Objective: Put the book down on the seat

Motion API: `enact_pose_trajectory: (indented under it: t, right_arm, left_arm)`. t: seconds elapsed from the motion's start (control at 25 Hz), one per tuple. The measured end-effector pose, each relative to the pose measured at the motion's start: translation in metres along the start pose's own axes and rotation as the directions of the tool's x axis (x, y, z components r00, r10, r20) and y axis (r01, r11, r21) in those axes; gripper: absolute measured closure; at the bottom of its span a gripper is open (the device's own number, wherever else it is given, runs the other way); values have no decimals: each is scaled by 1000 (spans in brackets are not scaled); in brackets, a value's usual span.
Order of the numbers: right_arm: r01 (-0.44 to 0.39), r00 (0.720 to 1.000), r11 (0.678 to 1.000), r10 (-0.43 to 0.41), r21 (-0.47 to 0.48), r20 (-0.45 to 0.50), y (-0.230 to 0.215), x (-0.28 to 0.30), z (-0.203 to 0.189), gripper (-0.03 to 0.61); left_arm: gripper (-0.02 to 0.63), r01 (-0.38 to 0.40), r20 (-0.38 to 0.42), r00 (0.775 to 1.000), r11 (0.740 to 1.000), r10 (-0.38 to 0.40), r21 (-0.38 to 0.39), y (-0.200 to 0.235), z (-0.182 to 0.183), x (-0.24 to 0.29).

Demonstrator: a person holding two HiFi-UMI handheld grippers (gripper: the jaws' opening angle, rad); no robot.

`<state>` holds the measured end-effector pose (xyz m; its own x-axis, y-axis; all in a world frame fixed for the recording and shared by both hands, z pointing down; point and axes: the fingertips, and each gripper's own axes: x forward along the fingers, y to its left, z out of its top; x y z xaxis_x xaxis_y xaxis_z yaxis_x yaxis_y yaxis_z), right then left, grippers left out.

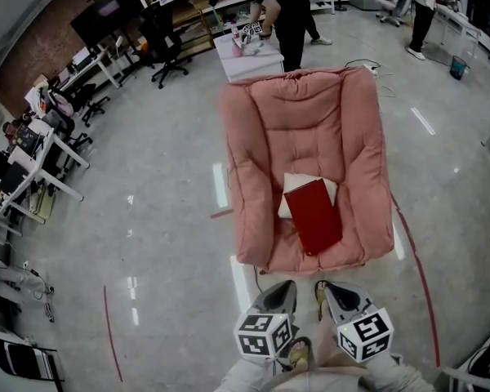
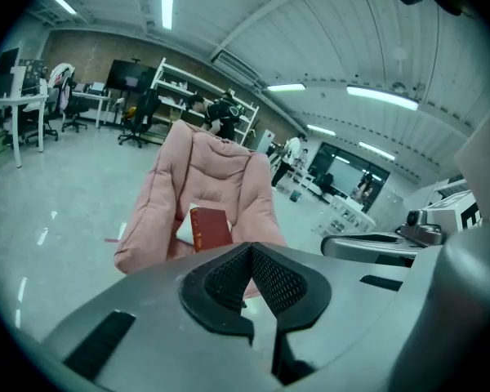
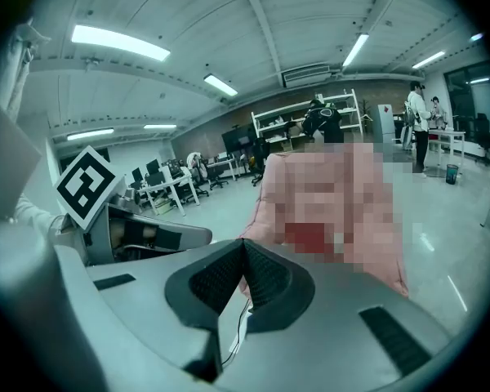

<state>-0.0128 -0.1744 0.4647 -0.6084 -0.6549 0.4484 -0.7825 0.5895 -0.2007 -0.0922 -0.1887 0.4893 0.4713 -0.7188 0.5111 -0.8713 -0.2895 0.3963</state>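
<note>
A dark red book (image 1: pixel 312 215) lies flat on the seat of the pink armchair (image 1: pixel 302 129), resting partly on a white cushion (image 1: pixel 304 184). In the left gripper view the book (image 2: pixel 211 229) shows on the armchair (image 2: pixel 202 166) ahead of the jaws. Both grippers hang low in front of the chair, close together and apart from the book. My left gripper (image 1: pixel 286 288) (image 2: pixel 250 248) is shut with nothing between its tips. Beside it, my right gripper (image 1: pixel 322 288) (image 3: pixel 244 243) is also shut and empty. A mosaic patch hides the chair in the right gripper view.
A white table (image 1: pixel 249 55) stands behind the armchair with a person (image 1: pixel 287 11) beside it. Desks and office chairs (image 1: pixel 53 137) line the left side. Red tape lines (image 1: pixel 110 333) mark the glossy floor. Another person (image 1: pixel 423 6) stands far right.
</note>
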Motion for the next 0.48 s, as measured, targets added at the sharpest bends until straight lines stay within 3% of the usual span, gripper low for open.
enact_pose_trajectory:
  t: [0.48]
  right_arm:
    - [-3,997,1000,5,-28,79,42,-49,11,584]
  left_arm:
    - [607,13,51,998,992,-20,125,-37,2,-74]
